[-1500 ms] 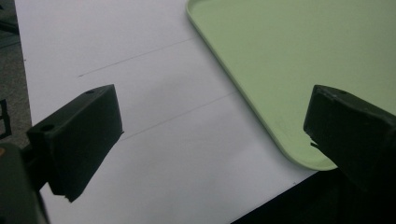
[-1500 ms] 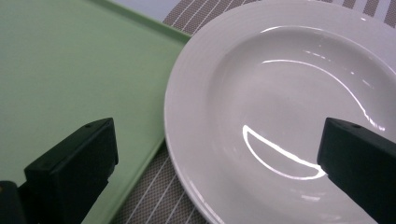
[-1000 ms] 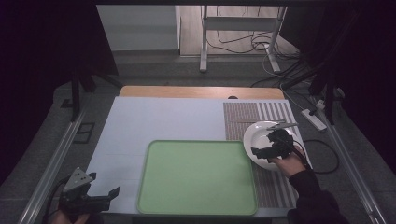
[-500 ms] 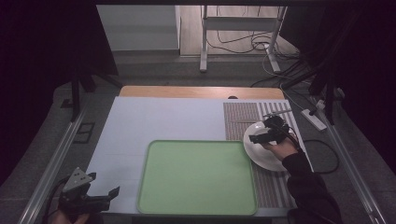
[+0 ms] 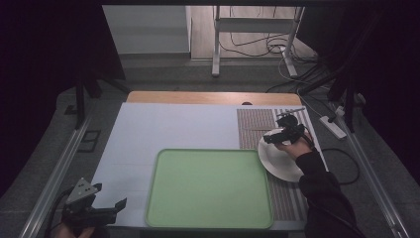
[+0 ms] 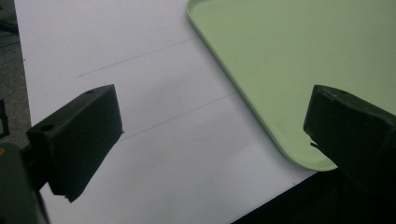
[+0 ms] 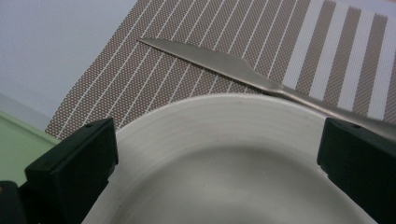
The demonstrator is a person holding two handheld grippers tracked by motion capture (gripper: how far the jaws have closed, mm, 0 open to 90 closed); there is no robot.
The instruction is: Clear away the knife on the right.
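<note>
White plate (image 7: pixel 224 163) sits at centre right of the high view, your right gripper (image 5: pixel 283 133) spread wide above it, a knife (image 7: pixel 243 70) beyond; your left gripper (image 5: pixel 101 210) gapes, lower left.

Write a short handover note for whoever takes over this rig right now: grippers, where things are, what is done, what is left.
Right gripper: open, over the white plate, holding nothing.
Left gripper: open, idle at the table's near left corner.
Plate lies on the striped mat, beside the green tray; a knife lies on the mat just beyond it.
Done: nothing gripped, tray bare.
Left: probably grasp the plate or knife.
</note>
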